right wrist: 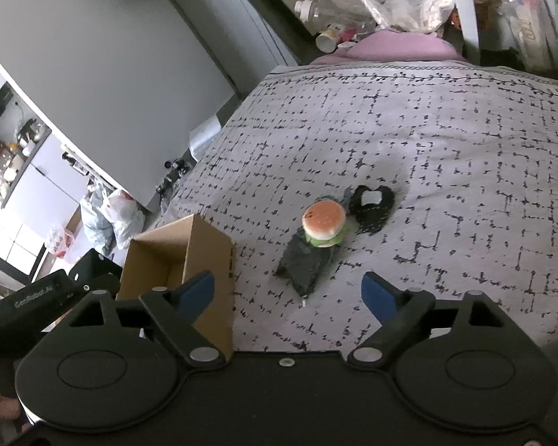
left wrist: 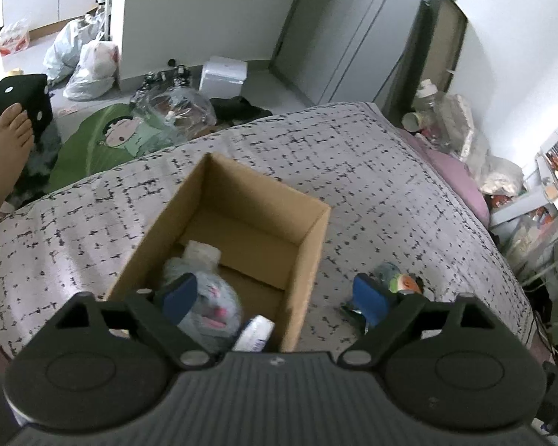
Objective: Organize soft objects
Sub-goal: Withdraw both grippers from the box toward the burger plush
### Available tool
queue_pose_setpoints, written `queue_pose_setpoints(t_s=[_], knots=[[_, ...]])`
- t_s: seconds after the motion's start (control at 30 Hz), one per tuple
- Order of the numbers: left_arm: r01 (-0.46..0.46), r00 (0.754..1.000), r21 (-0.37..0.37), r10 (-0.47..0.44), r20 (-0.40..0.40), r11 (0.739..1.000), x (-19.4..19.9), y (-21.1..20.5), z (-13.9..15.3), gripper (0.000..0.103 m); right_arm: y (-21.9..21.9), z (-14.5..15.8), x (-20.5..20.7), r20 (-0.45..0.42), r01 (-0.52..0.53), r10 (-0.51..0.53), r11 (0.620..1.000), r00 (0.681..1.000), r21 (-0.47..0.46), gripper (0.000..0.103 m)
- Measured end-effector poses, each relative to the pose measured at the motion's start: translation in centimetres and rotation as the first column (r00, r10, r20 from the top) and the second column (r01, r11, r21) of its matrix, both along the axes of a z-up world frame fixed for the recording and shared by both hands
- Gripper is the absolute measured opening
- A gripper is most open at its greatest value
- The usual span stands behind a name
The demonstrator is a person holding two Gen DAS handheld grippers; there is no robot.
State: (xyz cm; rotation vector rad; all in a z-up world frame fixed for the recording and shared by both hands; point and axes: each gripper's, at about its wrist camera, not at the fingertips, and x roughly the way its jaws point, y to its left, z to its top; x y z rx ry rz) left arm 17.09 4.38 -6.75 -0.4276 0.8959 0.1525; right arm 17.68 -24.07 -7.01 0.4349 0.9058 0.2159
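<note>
The left gripper [left wrist: 275,297] has its blue-padded fingers [left wrist: 180,297] spread wide with nothing between them, poised above the near end of an open cardboard box [left wrist: 308,238]; the left pad overlaps the box's inside and the right pad sits outside its right wall, over the bedspread. Just under the left pad, inside the box, lies a soft grey plush [left wrist: 212,308] with pink marks, blurred, and behind it a pale crumpled lump [left wrist: 201,251] that cannot be made out; a white tube-like item with blue print [left wrist: 255,334] leans in the box's near right corner. The box is plain brown corrugated board, straight-walled, with a bare floor at its far end. The right gripper [right wrist: 288,291] is likewise wide open and empty, its fingers [right wrist: 379,297] hovering over the quilted bedspread [right wrist: 446,156], a pale fabric with a black broken-grid print and a leafy vine border. Ahead of them, near the middle of the bed, a round squishy hamburger toy [right wrist: 323,223] with an orange bun and green layer rests on a dark grey flat fabric piece [right wrist: 305,264]; touching its right side is a black rounded soft item [right wrist: 372,210] with a white patch. The box's corner stands to the left of the right gripper's left pad.
</note>
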Motion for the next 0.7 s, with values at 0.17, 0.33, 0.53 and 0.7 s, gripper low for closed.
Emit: queue_pose_setpoints(t_s=[0.17, 0.33, 0.53, 0.7], knots=[[0.022, 1.0, 0.016, -0.022, 0.004, 1.0, 0.2, -2.1, 0.3, 0.093, -2.2, -0.4, 0.2, 0.002, 0.027, -0.027, 0.999, 1.0, 0.024, 0.089], [0.04, 0.999, 0.025, -0.04, -0.008, 0.999, 0.6, -4.1, 0.0, 0.093, -4.2, -1.1, 0.7, -0.006, 0.051, -0.051, 0.997, 0.999, 0.053, 0.089], [0.064, 0.998, 0.059, -0.063, -0.014, 0.996, 1.0, -6.4, -0.5, 0.093, -6.1, -2.4, 1.5, -0.019, 0.066, -0.064, 0.994, 0.998, 0.084, 0.089], [0.095, 0.995, 0.067, -0.094, -0.021, 0.993, 1.6, -8.3, -1.2, 0.093, -7.3, -3.7, 2.4, -0.037, 0.071, -0.067, 0.99, 0.997, 0.119, 0.089]])
